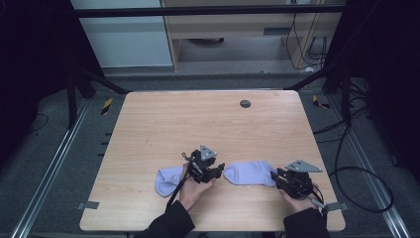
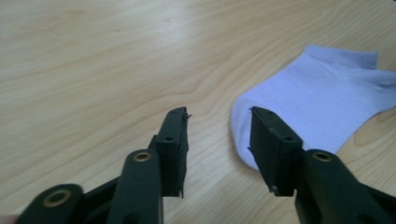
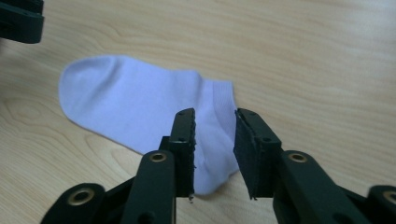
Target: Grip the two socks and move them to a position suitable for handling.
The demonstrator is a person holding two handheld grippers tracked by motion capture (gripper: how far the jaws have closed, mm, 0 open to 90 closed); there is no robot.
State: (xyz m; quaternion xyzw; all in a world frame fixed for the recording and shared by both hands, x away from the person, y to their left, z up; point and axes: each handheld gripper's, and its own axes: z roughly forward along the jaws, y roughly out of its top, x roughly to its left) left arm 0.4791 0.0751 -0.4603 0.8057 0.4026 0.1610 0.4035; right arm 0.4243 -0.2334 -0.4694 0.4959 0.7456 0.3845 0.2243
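Observation:
Two pale lilac ankle socks lie flat near the table's front edge. The right sock (image 1: 249, 173) (image 3: 135, 100) stretches between both grippers. My left gripper (image 1: 221, 169) (image 2: 219, 116) is open at its rounded toe (image 2: 317, 100), one jaw just over the toe's edge and the other over bare wood. At the cuff end, my right gripper (image 1: 275, 177) (image 3: 215, 116) is open with its jaws either side of the cuff and heel. The left sock (image 1: 167, 179) lies behind my left hand, partly covered by it.
The wooden table (image 1: 198, 124) has a small dark round plug (image 1: 244, 103) near its far edge. In the right gripper view, the left gripper (image 3: 21, 21) shows as a dark shape at the top left. Cables (image 1: 356, 173) trail on the floor to the right.

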